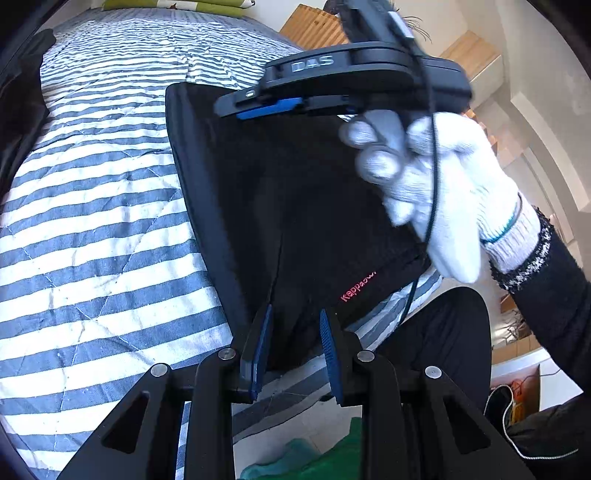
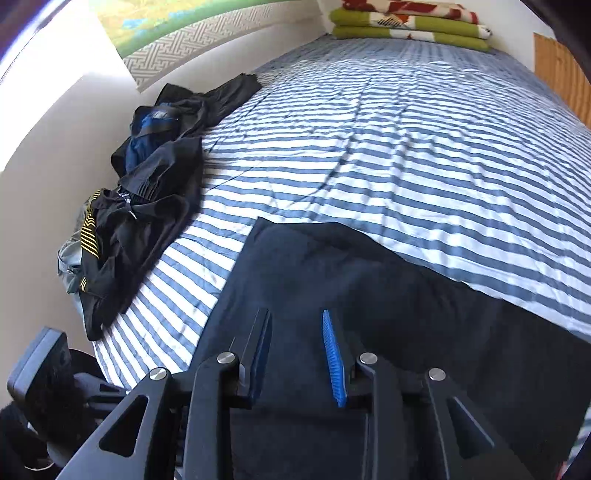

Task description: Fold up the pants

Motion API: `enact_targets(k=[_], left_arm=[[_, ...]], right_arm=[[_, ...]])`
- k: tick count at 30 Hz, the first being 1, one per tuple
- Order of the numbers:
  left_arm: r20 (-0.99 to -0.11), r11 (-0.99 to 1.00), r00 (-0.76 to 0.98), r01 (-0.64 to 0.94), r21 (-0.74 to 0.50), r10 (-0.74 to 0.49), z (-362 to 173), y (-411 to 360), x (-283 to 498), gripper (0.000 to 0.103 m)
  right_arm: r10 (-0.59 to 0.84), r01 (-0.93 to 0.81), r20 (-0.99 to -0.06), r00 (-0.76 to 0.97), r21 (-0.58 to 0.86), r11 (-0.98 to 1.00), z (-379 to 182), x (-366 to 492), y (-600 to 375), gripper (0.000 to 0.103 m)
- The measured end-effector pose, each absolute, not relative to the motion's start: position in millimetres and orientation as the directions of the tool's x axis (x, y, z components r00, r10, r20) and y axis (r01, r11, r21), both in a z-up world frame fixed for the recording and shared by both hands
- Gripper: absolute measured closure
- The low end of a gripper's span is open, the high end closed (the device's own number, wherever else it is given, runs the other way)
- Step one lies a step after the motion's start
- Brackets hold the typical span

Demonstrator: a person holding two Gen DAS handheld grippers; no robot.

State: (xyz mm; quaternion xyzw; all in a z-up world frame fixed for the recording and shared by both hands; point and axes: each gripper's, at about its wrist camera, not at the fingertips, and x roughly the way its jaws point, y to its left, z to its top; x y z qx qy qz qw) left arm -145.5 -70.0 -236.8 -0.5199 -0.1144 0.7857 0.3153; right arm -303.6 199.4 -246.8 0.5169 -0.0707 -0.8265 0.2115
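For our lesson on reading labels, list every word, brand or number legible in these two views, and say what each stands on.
"DAS": raised letters on the black body of the right tongs, seen from the left wrist.
"Kappa": red print near the edge of the folded black pants; the letters after it are too blurred to read.
Small white marks on the dark clothes pile by the wall: too small to read.

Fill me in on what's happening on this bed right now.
A person with a handheld gripper in each gloved hand is folding black pants on a striped bedspread. The pants lie flat as a folded rectangle near the bed's edge. The left gripper hovers at their near edge, jaws apart, gripping nothing. The right gripper, also open and empty, hangs over the dark fabric. A heap of unfolded dark clothes waits by the wall, and folded blankets sit at the far end.
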Motion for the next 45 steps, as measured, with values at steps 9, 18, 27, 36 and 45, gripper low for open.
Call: enact_targets(k=[9, 18, 27, 36, 45], left_arm=[[-0.732, -0.804, -0.332, -0.228, -0.549, 0.594, -221, -116, -159, 0.046], [-0.746, -0.786, -0.249, -0.166, -0.596, 0.618, -245, -95, -204, 0.044], [-0.75, -0.797, -0.278, -0.129, -0.591, 0.601, -233, -93, -205, 0.095], [-0.735, -0.808, -0.337, -0.21, -0.551, 0.589, -190, -76, -194, 0.097], [-0.736, -0.814, -0.346, -0.225, -0.536, 0.581, -168, -68, -191, 0.098]], right_arm=[[-0.432, 0.262, -0.823, -0.37, 0.353, -0.898, -251, -304, 192, 0.076], [-0.293, 0.105, -0.812, -0.504, 0.279, -0.954, -232, -190, 278, 0.073], [-0.247, 0.086, -0.837, -0.488, 0.235, -0.968, -254, -153, 289, 0.073], [-0.3, 0.116, -0.837, -0.457, 0.278, -0.954, -255, -175, 296, 0.073], [-0.372, 0.002, -0.775, -0.512, 0.432, -0.902, -269, -291, 318, 0.073]])
